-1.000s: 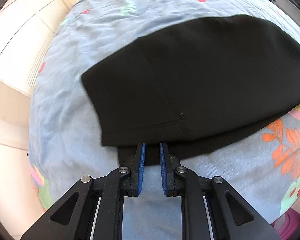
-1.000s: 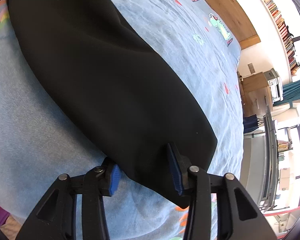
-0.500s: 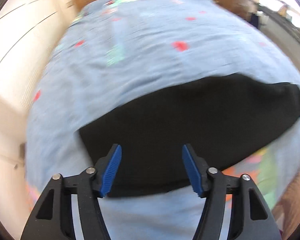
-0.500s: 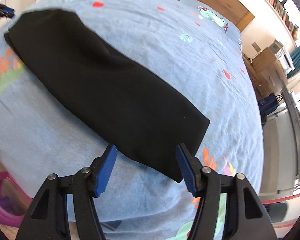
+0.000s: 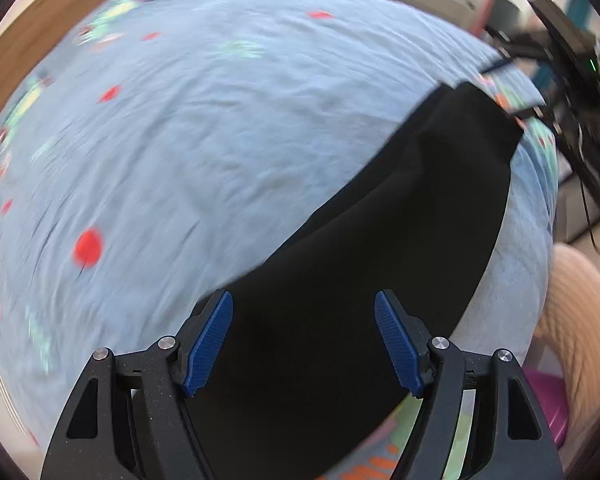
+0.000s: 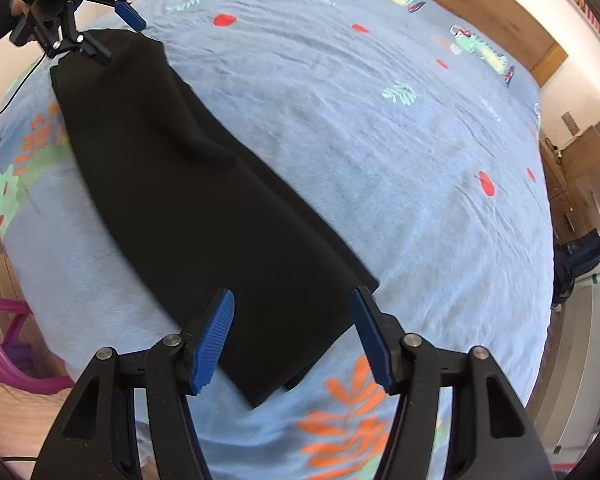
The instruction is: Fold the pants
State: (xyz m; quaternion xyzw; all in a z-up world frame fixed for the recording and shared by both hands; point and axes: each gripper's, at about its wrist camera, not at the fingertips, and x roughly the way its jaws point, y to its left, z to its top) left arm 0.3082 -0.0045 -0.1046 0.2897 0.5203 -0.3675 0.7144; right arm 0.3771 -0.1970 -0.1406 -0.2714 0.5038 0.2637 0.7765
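The black pants lie flat as a long folded strip on the blue patterned bedsheet, running from the far left to near my right gripper. My right gripper hovers above the near end, open, pads clear of the cloth. In its own blurred view my left gripper hangs over the other end of the pants. Its jaws are opening, with only the cloth lying beneath them. From the right wrist view the left gripper is above the far end, not touching.
A wooden headboard borders the far side of the bed. Wooden cabinets stand at the right. A pink plastic object sits beside the bed's near edge. A person's cream knit sleeve shows at the right of the left wrist view.
Both grippers went from shut at the pants' ends to wide open and lifted off the cloth. The left one swung across and rolled; the pants now lie flat.
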